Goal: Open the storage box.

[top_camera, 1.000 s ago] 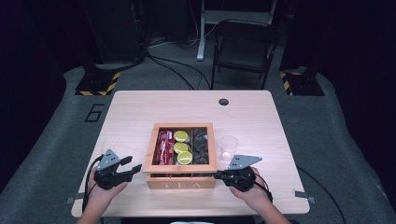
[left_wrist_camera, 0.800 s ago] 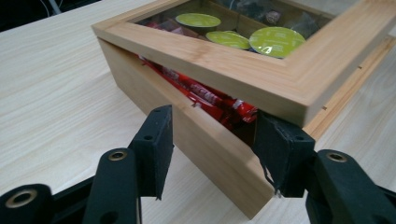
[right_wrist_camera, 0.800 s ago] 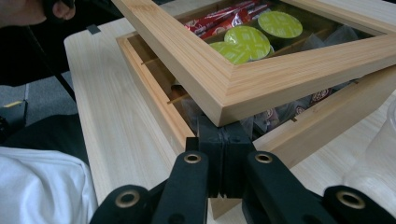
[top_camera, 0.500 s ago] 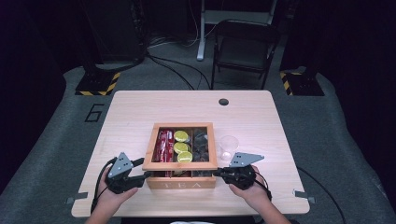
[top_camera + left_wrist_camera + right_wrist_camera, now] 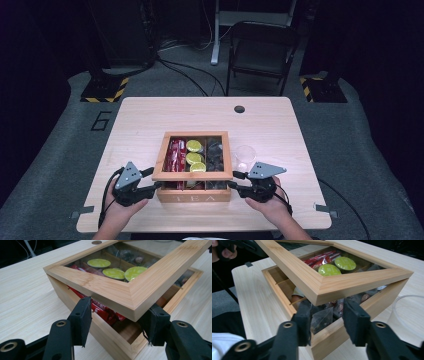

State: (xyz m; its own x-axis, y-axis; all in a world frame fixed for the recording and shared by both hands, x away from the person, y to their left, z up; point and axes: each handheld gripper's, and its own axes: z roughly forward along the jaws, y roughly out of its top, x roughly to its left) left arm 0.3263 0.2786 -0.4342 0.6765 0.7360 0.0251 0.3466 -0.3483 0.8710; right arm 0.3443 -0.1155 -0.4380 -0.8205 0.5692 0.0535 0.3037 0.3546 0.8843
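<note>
High view: wooden tea box (image 5: 194, 194) on the tabletop (image 5: 150, 120) near the front edge, left tongs (image 5: 156, 186) at its front left corner, right tongs (image 5: 233, 186) at its front right corner, a hand (image 5: 122, 209) behind the left pair. Clear plastic cup (image 5: 244, 158) just beside the box on its right; dark round hole (image 5: 239, 108) far back in the tabletop. From above, hard to tell whether the framed glass lid (image 5: 193, 175) is raised.

Left gripper view: lid (image 5: 130, 298) plainly lifted off the box body (image 5: 105, 335) at the near corner, tilted up, with left tongs (image 5: 117, 322) spread wide on either side of that corner, jaws under the lid's edge, pinching nothing. Red packets (image 5: 105, 312) visible through the gap; three lime-green round capsules (image 5: 115, 273) under the glass, darker packets behind, too dim to name.

Right gripper view: same raised lid (image 5: 332, 287) from the other corner, right tongs (image 5: 325, 317) spread apart beneath it, clear sachets (image 5: 324, 317) between the jaws inside the box. Wooden dividers (image 5: 298, 300) seen in the open gap; cup rim (image 5: 407, 312) at right.
</note>
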